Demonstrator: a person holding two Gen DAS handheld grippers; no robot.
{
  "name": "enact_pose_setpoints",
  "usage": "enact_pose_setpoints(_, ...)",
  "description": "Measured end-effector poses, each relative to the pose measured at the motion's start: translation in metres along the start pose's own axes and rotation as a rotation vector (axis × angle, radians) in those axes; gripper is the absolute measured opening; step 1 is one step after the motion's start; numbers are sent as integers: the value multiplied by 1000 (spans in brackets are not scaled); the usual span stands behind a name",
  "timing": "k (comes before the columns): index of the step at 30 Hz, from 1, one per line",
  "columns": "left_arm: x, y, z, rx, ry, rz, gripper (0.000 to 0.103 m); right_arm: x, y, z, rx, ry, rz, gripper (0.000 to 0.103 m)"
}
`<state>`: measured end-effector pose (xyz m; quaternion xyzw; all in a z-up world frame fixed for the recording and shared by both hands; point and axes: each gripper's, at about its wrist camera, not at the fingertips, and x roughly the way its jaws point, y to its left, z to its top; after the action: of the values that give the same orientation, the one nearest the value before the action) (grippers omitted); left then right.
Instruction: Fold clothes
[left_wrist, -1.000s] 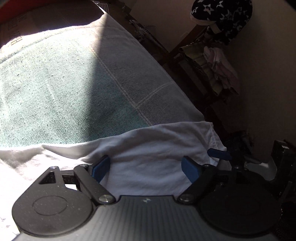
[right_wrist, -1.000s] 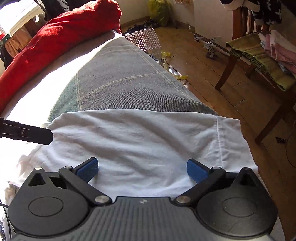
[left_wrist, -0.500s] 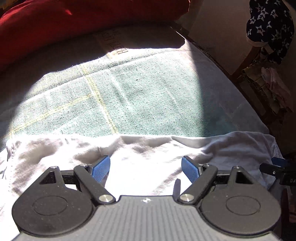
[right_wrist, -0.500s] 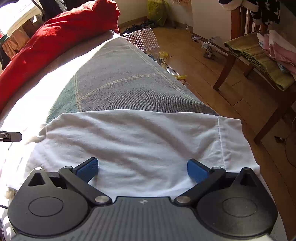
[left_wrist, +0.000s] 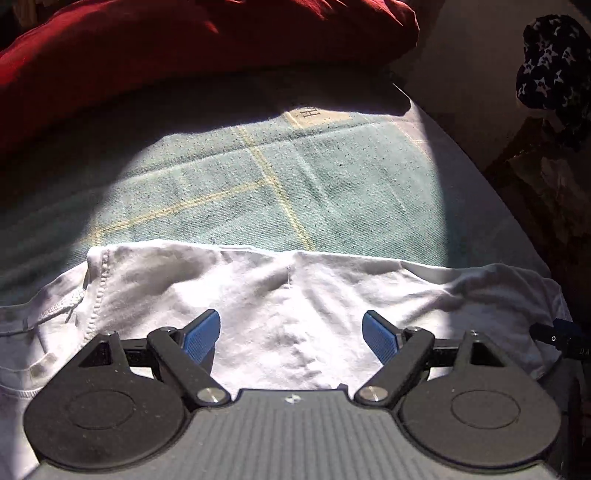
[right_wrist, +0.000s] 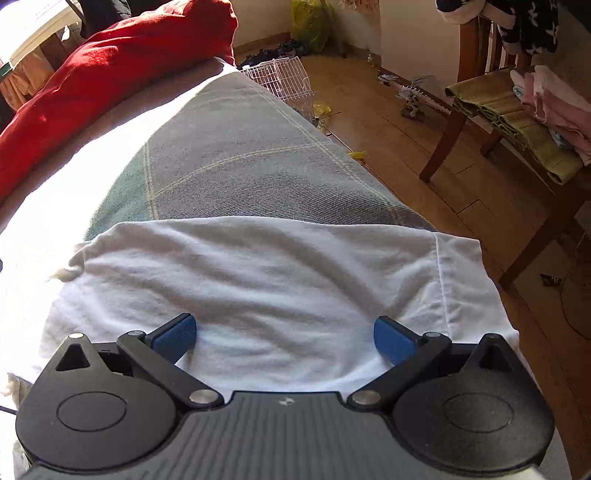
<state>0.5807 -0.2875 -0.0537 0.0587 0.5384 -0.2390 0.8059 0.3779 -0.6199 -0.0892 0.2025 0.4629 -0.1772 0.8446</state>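
One white garment (right_wrist: 258, 280) on the bed. One green checked blanket (left_wrist: 280, 184) under it, and one red duvet (left_wrist: 184, 48) heaped behind. Two hand-held grippers: the left hand-held gripper (left_wrist: 291, 334), the right hand-held gripper (right_wrist: 284, 332). One wire basket (right_wrist: 284, 81) on the floor. One wooden chair (right_wrist: 480, 122), one star-print garment (right_wrist: 524, 26) on it.

Very little here can be read. Near the top centre of my left wrist view, a pale label (left_wrist: 314, 112) on the green checked blanket (left_wrist: 258, 184) carries letters too blurred to read. At the right edge, white marks on a black piece (left_wrist: 576, 345) are illegible.
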Motion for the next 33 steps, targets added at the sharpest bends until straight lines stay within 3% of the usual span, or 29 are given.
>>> enact_pose_setpoints(6, 21, 4, 22, 67, -108, 45, 83, 1, 2, 1, -11, 4, -15, 103)
enact_pose_setpoints(10, -8, 20, 33, -6, -137, 36, 83, 0, 3, 3, -9, 8, -18, 103)
enact_pose_setpoints(13, -30, 31, 20, -13, -131, 43, 84, -4, 5, 3, 6, 6, -19, 103)
enact_pose_setpoints(20, 11, 53, 14, 0, -106, 122, 83, -25, 29, 7, -14, -25, 60, 103)
enact_pose_setpoints(23, 18, 56, 28, 15, -148, 128, 83, -29, 46, 8, -74, -32, 81, 103)
enact_pose_setpoints(27, -5, 57, 31, -3, -149, 116, 83, -35, 61, 7, -129, -40, 91, 103)
enact_pose_setpoints(33, -49, 47, -3, 26, -112, 126, 84, -41, 87, 3, -147, -33, 163, 103)
